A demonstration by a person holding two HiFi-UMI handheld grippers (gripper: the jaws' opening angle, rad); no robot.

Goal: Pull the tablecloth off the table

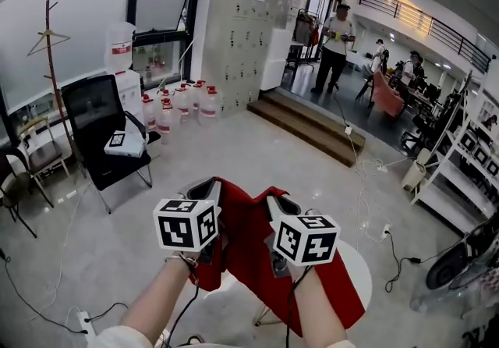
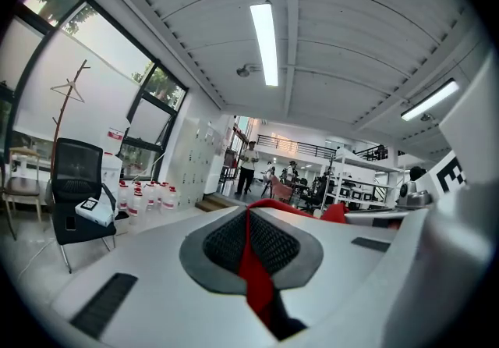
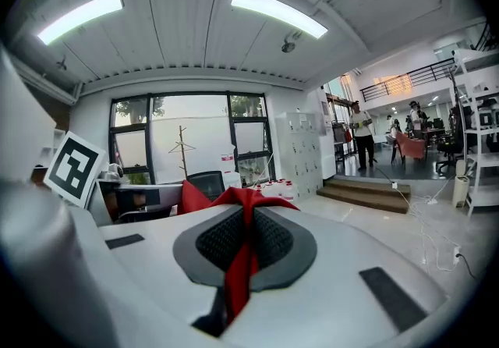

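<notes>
- Head view shows both hands raised side by side. The left gripper (image 1: 209,184) and the right gripper (image 1: 283,201) are near each other, with the red tablecloth (image 1: 248,249) bunched between them and hanging below.
- Left gripper view: the jaws are closed tight on a thin fold of the tablecloth, which shows as a red strip along the line where the pads meet.
- Right gripper view: the jaws are likewise clamped on a fold, and red cloth spills out past their tips.
- The cloth's lower part hangs down in front of a round white counter (image 1: 356,261), whose bare rim shows at the right. Whether the cloth rests on the top I cannot tell.
- At the far left stands a black chair (image 1: 97,116) with a white marker box (image 1: 125,143) on its seat. Red-capped water bottles (image 1: 183,101) stand just beyond it.
- A wooden step (image 1: 312,129) lies farther off, and a person (image 1: 335,42) stands past it.
- A white shelf rack (image 1: 460,175) stands at the right, with cables (image 1: 366,182) trailing over the floor near it.
</notes>
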